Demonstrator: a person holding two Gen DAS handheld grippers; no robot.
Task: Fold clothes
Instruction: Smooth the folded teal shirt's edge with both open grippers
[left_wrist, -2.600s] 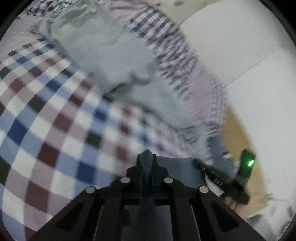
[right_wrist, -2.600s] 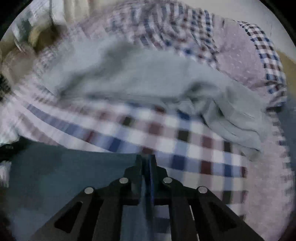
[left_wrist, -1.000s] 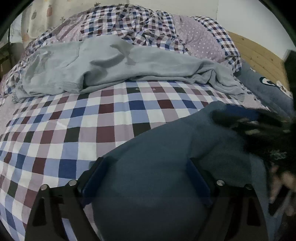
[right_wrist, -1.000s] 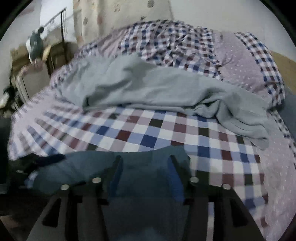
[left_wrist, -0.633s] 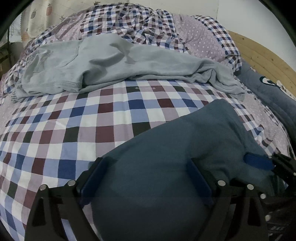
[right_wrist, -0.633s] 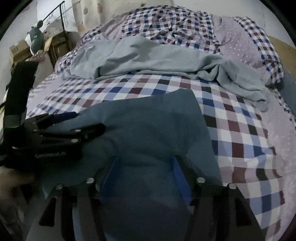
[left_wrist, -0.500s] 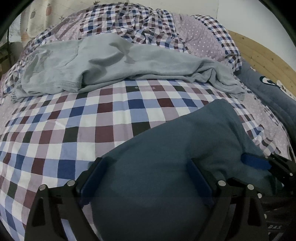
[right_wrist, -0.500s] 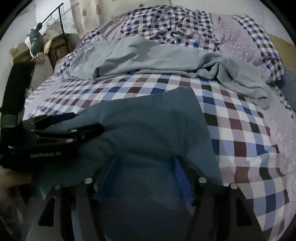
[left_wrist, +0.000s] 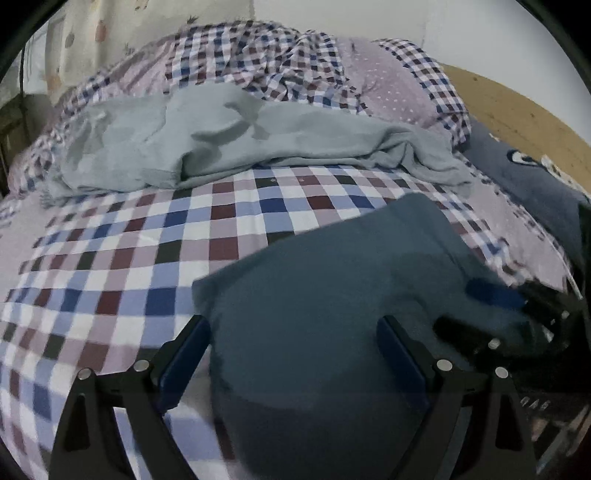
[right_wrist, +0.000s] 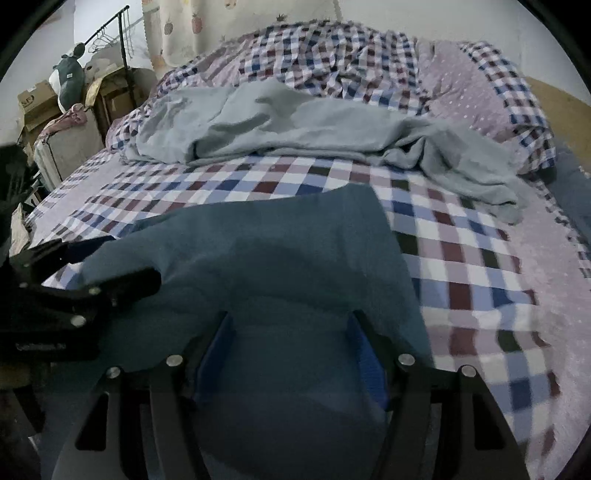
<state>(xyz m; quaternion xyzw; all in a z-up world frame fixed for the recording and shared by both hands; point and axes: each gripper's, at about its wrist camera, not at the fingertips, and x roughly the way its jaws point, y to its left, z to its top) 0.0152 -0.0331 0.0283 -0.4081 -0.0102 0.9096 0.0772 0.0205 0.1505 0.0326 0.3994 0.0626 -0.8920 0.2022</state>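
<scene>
Your left wrist view first: the left gripper (left_wrist: 291, 332) has its jaws spread wide, with the dark blue garment (left_wrist: 332, 295) lying flat beneath and between the blue pads, neither of them pressing the cloth. That garment sits on the checked bedsheet (left_wrist: 129, 258) at the near edge of the bed. Off to the right you see your right gripper (left_wrist: 491, 314) reaching in over the garment's far corner, blurred. Only this view gives you the wooden floor (left_wrist: 517, 110) and a dark pillow (left_wrist: 535, 184) at the right side.

Now your right wrist view: the right gripper (right_wrist: 291, 343) has just been opening, and its jaws stand well apart with the dark blue garment (right_wrist: 277, 266) between the pads, not clamped. Here the left gripper (right_wrist: 110, 266) shows at the left, over the garment's edge. Only this side shows you the clothes rack (right_wrist: 122, 44), cardboard boxes (right_wrist: 37, 103) and a plush toy (right_wrist: 68, 74).

Both views show the grey garment (right_wrist: 295, 125) crumpled further back on the bed, well apart from the blue one.
</scene>
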